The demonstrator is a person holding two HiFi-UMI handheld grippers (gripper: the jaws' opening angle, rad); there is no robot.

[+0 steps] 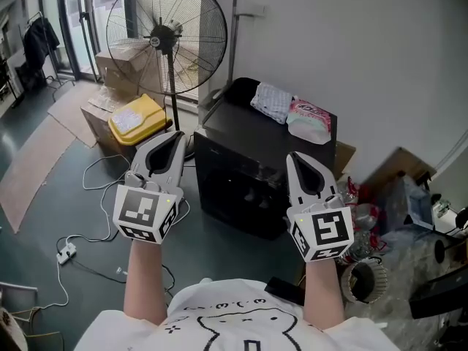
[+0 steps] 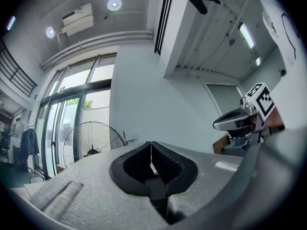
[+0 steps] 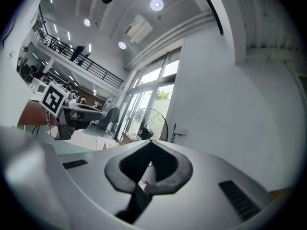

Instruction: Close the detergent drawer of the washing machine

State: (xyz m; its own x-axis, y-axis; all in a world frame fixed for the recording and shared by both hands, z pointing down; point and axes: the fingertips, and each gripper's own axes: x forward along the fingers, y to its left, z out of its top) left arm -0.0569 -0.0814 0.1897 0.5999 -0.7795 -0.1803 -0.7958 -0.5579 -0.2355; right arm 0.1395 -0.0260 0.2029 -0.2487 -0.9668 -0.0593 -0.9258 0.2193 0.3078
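No washer or drawer shows in 3 views; cabinet [image 1: 238, 126] and fan [image 1: 167, 36] stand ahead; left gripper [image 1: 174, 136] and right gripper [image 1: 294, 158] are both pinched together, empty; drawer is likely light, stiff plastic; push flat on its front.

You were in a workshop-type hall: big pedestal fan [image 1: 167, 35], cardboard boxes [image 1: 117, 68] stacked just behind it, power strip [image 1: 66, 251] on the bare floor [image 1: 102, 210] in front of it, railed mezzanine [image 3: 79, 56] high above it, left side.
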